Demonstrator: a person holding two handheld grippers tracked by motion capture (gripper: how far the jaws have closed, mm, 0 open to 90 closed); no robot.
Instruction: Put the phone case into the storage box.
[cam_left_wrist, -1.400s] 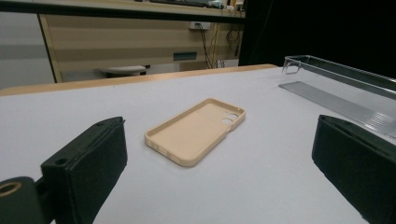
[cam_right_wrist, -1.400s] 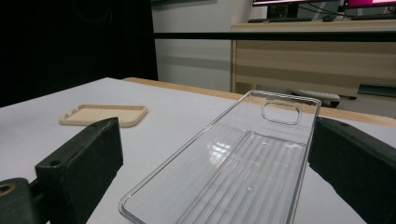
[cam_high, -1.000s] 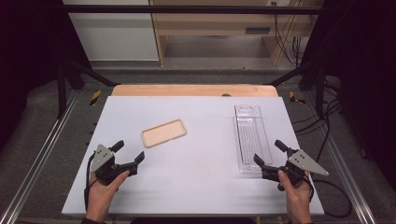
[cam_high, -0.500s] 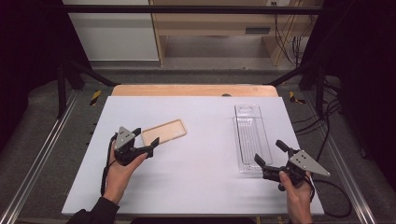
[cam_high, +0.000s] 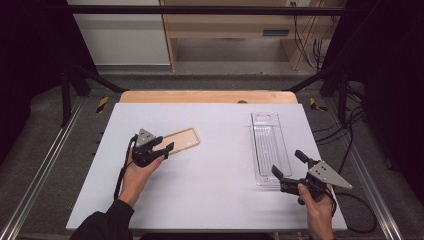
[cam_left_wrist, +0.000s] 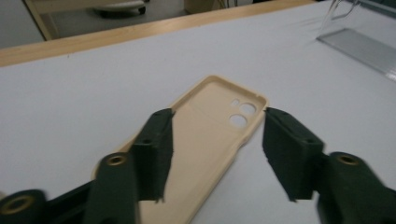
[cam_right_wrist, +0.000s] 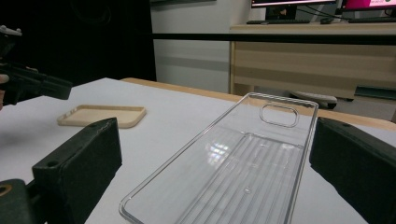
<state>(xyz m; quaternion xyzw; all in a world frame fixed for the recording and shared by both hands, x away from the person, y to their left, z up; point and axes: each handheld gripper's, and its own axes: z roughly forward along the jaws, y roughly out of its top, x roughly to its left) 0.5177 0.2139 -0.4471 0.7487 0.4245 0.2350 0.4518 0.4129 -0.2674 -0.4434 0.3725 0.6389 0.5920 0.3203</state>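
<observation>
A pale grey tabletop (cam_high: 215, 165) with a wooden far edge carried a flat beige rubbery phone case (cam_high: 181, 140) left of centre, open side up. The left gripper (cam_high: 161, 148) straddled its near end, jaws spread wide. The right gripper (cam_high: 286, 166), equally wide, faced a clear plastic packaging tray (cam_high: 269, 145).

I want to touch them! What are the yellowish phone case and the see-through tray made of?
The phone case looks like soft matte plastic or rubber: beige, dull, no glare. The see-through tray looks like thin hard clear plastic: glossy, ribbed, the table shows through. Neither can be told for sure by looks.
</observation>
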